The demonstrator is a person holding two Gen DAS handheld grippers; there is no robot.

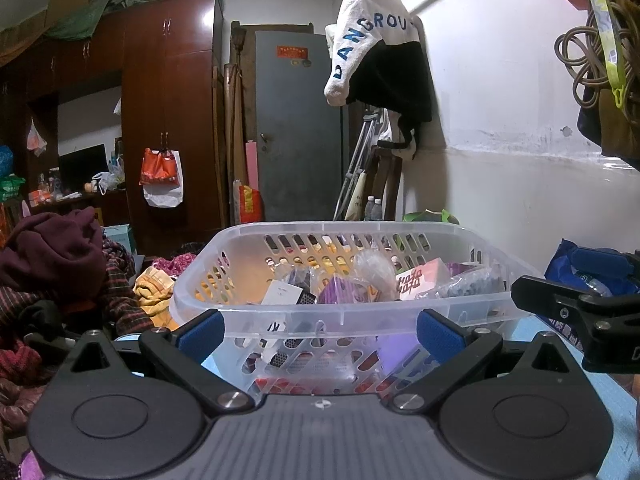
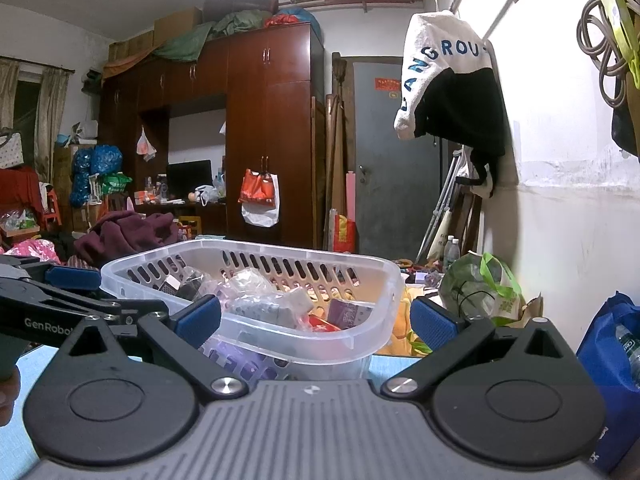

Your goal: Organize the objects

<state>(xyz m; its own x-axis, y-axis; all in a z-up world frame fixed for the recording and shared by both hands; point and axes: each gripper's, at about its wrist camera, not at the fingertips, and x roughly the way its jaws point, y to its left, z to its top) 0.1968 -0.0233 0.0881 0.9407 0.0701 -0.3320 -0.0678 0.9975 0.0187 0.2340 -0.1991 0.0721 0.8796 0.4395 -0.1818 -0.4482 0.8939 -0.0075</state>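
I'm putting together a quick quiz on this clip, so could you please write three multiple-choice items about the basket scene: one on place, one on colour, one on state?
1. Where does the clear plastic basket sit relative to the left gripper?
A. Straight ahead of it
B. Behind it
C. On the wardrobe

2. What colour are the pads on the left gripper's fingertips?
A. Red
B. Blue
C. Yellow

3. How do the right gripper and the left gripper stand?
A. Both shut on the basket
B. One shut on a packet
C. Both open, holding nothing

Answers: 1 A, the basket fills the view just ahead of its fingers; 2 B, the pads show blue; 3 C, each pair of fingers is spread wide with nothing clamped between them.
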